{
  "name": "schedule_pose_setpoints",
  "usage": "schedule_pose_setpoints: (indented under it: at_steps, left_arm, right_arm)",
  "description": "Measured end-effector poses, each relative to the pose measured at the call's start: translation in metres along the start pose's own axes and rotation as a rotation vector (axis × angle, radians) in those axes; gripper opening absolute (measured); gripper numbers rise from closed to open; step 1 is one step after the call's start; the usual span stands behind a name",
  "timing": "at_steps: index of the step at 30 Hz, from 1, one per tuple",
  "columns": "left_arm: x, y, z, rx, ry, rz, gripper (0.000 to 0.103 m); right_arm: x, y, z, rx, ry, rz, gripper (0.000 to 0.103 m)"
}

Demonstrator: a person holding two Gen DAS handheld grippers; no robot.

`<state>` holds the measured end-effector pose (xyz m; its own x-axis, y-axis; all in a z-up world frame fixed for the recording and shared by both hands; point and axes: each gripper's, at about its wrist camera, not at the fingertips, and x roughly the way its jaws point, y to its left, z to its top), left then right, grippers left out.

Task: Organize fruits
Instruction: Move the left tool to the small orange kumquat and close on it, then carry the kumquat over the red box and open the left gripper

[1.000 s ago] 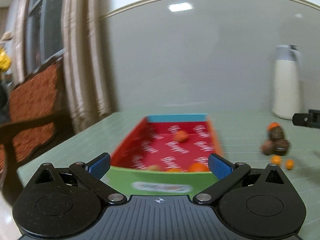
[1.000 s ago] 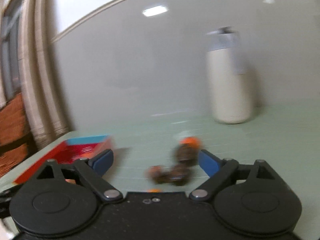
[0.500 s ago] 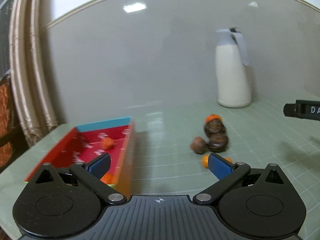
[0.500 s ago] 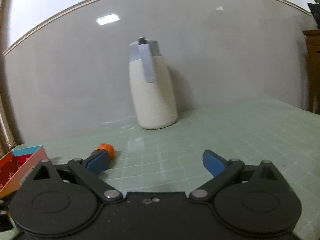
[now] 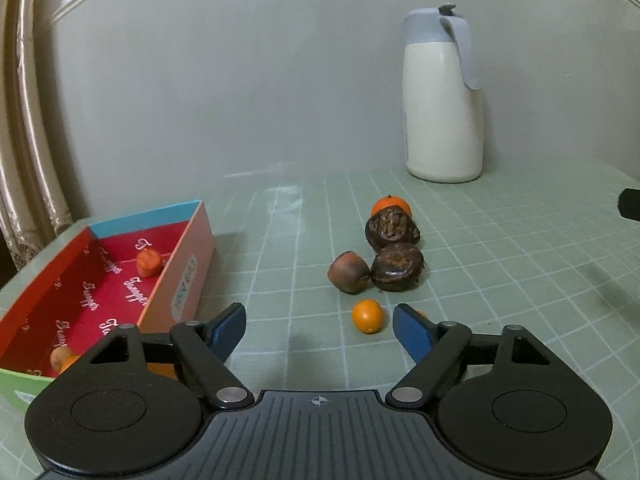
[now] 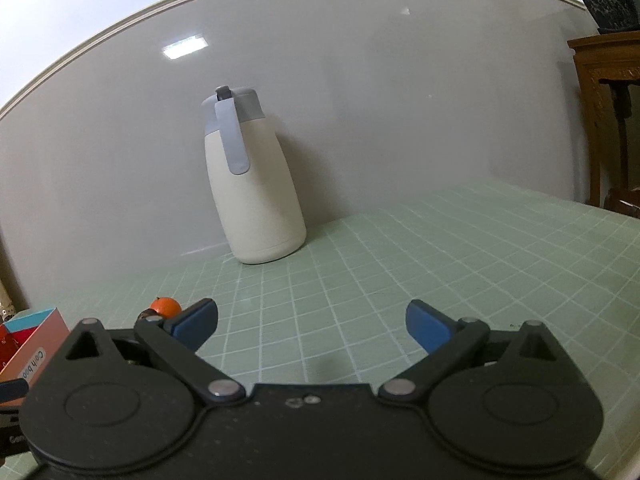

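Note:
In the left wrist view, loose fruits lie on the green gridded table: a small orange fruit [image 5: 367, 315] just beyond my open, empty left gripper [image 5: 319, 330], three dark brown fruits [image 5: 396, 267] behind it, and an orange [image 5: 391, 204] at the back. A red-lined box [image 5: 120, 280] at the left holds a few small fruits [image 5: 148, 262]. My right gripper [image 6: 312, 326] is open and empty over bare table; an orange fruit [image 6: 164, 305] shows beside its left finger, and the box's corner [image 6: 32, 344] at the far left.
A cream thermos jug with a grey lid [image 5: 442, 100] stands at the back by the wall; it also shows in the right wrist view [image 6: 252, 184]. A curtain [image 5: 28, 120] hangs at the left. A wooden cabinet [image 6: 608, 112] stands at the far right.
Both grippers have swung to the right. The left view has moved off the box and onto the loose fruits. The right view has moved from the fruits toward the jug.

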<state>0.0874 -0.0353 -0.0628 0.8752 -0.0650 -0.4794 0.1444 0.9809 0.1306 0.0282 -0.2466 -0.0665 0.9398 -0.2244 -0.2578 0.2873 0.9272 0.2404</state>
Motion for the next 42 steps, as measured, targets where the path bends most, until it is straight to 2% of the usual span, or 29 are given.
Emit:
schedule_pose_setpoints:
  at_steps: [2,7,8,10,14,19,23,33,37,39,42]
  left_arm:
    - [0.007,-0.001,0.002,-0.007,0.024,-0.017,0.066]
    - [0.021,-0.002,0.004,-0.021,0.061,-0.029,0.060]
    - [0.022,-0.003,0.004,-0.020,0.065,-0.035,0.054]
    - [0.025,-0.005,0.004,-0.015,0.076,-0.049,0.049]
    - [0.029,-0.011,0.005,-0.002,0.085,-0.057,0.047]
    - [0.035,-0.016,0.005,0.009,0.104,-0.065,0.047]
    - [0.038,-0.018,0.008,0.010,0.107,-0.078,0.039]
    - [0.039,-0.018,0.008,-0.002,0.105,-0.096,0.033]
    - [0.039,-0.018,0.008,-0.012,0.107,-0.105,0.028]
    - [0.039,-0.018,0.007,-0.015,0.105,-0.110,0.020]
    - [0.039,-0.017,0.007,-0.025,0.106,-0.111,0.020]
  right_arm:
    - [0.001,0.001,-0.001,-0.004,0.000,0.001,0.101]
    - [0.001,-0.002,0.003,0.003,-0.002,0.000,0.101]
    - [0.001,-0.002,0.003,0.002,-0.003,0.001,0.101]
    - [0.000,-0.002,0.003,0.000,-0.001,0.001,0.101]
    - [0.000,-0.002,0.003,-0.004,0.001,0.001,0.101]
    - [0.000,-0.003,0.003,-0.007,-0.012,-0.038,0.103]
    - [0.000,-0.007,0.003,0.008,-0.005,-0.033,0.103]
    - [0.002,-0.008,0.003,0.012,0.001,-0.028,0.103]
    - [0.002,-0.010,0.002,0.009,0.000,-0.026,0.103]
    - [0.004,-0.010,0.001,0.008,0.006,-0.026,0.103]
    - [0.006,-0.010,0.001,0.010,0.016,-0.027,0.103]
